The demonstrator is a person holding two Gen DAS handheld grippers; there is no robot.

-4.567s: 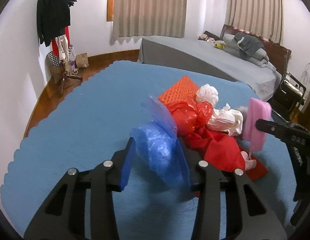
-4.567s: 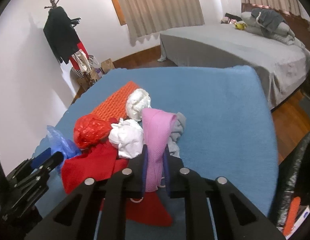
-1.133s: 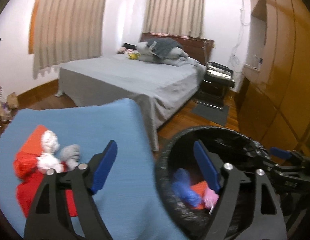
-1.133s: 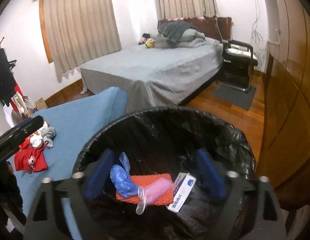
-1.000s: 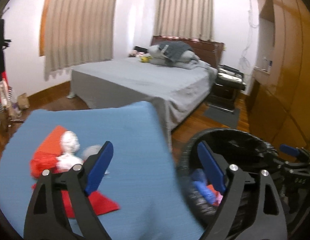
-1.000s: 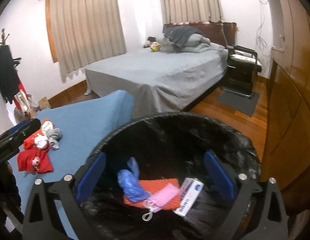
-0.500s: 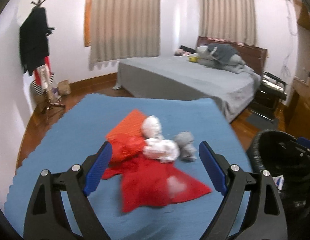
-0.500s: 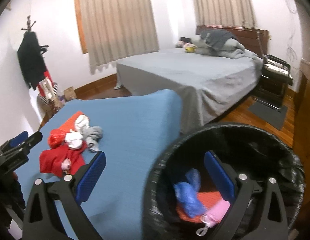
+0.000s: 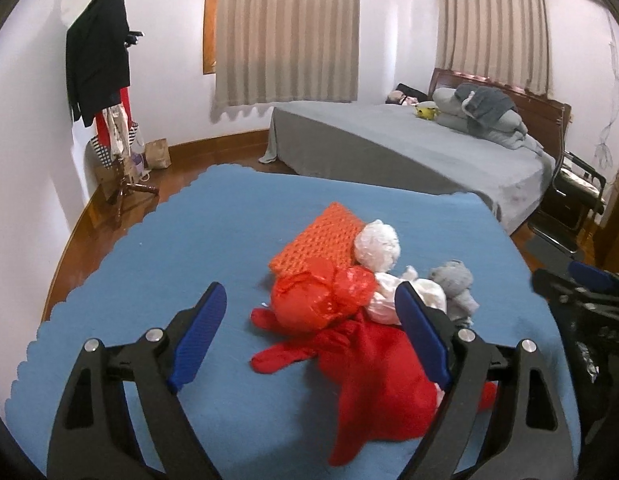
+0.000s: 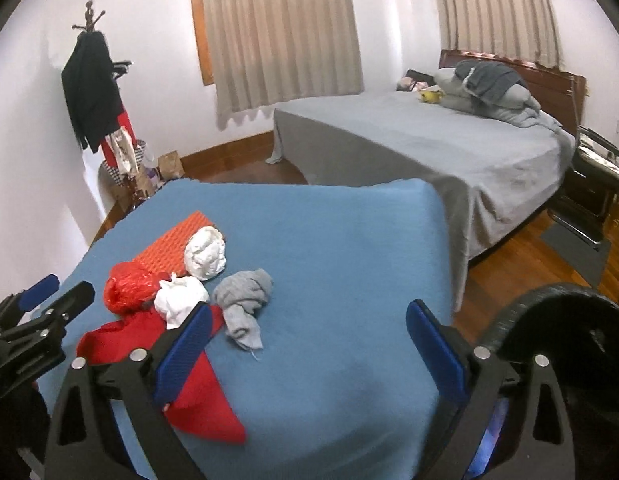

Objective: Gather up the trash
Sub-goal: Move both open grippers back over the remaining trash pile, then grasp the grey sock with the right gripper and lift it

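Observation:
A pile of trash lies on the blue-covered table [image 9: 169, 248]: a red plastic bag [image 9: 313, 300], an orange mesh pad [image 9: 317, 240], two white wads [image 9: 377, 244], a grey rag [image 9: 455, 280] and a red cloth [image 9: 373, 372]. My left gripper [image 9: 309, 296] hovers just short of the red bag, jaws wide and closing slightly, nothing between them. My right gripper [image 10: 311, 312] is over bare blue cover, right of the grey rag [image 10: 245, 300], jaws wide, closing a little and empty. The black-lined bin [image 10: 549, 320] stands at the lower right.
A grey bed [image 10: 429, 152] lies behind the table, across a strip of wooden floor [image 10: 549, 248]. A coat stand [image 9: 105, 80] with dark clothes is by the left wall. A black chair [image 9: 569, 200] stands beside the bed.
Both grippers have swung left, away from the bin and back over the table. The trash pile now sits ahead of the left gripper, and the bin has slid to the right gripper's lower right.

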